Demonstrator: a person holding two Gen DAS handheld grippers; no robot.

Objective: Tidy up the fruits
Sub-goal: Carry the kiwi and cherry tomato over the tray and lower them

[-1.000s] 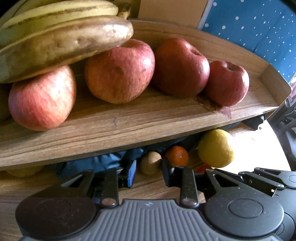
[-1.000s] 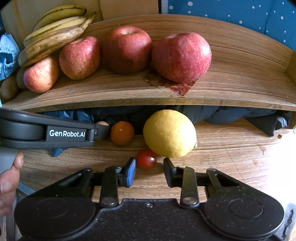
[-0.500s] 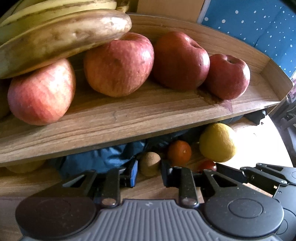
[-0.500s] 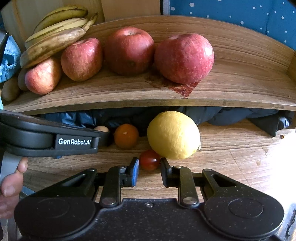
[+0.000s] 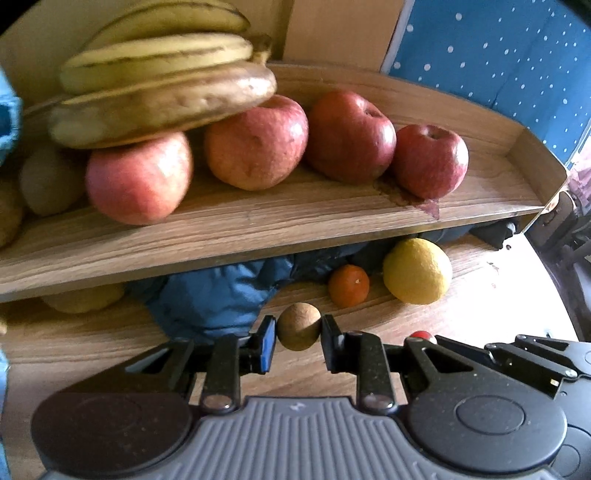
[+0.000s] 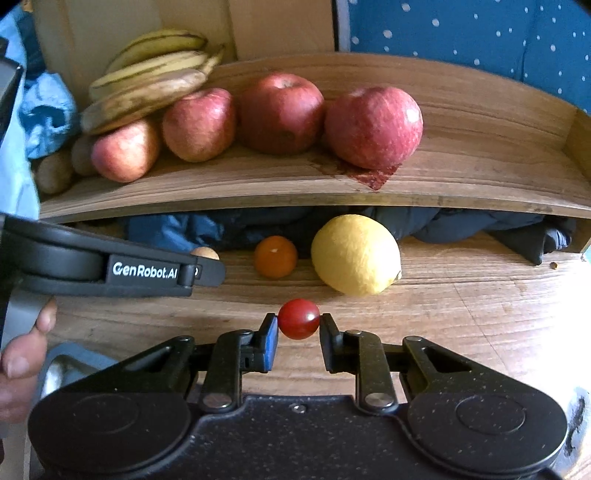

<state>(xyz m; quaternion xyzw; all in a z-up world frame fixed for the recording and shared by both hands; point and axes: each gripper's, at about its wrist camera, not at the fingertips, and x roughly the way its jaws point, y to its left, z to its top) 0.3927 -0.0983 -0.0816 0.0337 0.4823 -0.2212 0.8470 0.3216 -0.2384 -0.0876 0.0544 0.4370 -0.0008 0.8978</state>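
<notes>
My left gripper (image 5: pixel 298 334) is shut on a small round brown fruit (image 5: pixel 298 325) and holds it between its pads over the wooden table. My right gripper (image 6: pixel 298 325) is shut on a red cherry tomato (image 6: pixel 298 319). The tomato also shows in the left wrist view (image 5: pixel 422 335), just behind the right gripper's body. A lemon (image 6: pixel 355 254) and a small orange (image 6: pixel 275 257) lie on the table under the wooden shelf (image 6: pixel 295 192). Several red apples (image 6: pixel 373 127) and bananas (image 6: pixel 147 86) sit on the shelf.
Dark blue cloth (image 5: pixel 221 295) is bunched under the shelf. Brown kiwis (image 6: pixel 55 170) lie at the shelf's left end. A blue dotted fabric (image 6: pixel 480 33) hangs behind. The left gripper's body (image 6: pixel 110 269) reaches in at the right wrist view's left.
Both grippers have closed on their fruit, left on the brown fruit, right on the tomato. Both have pulled back from the shelf and the fruits sit between the pads.
</notes>
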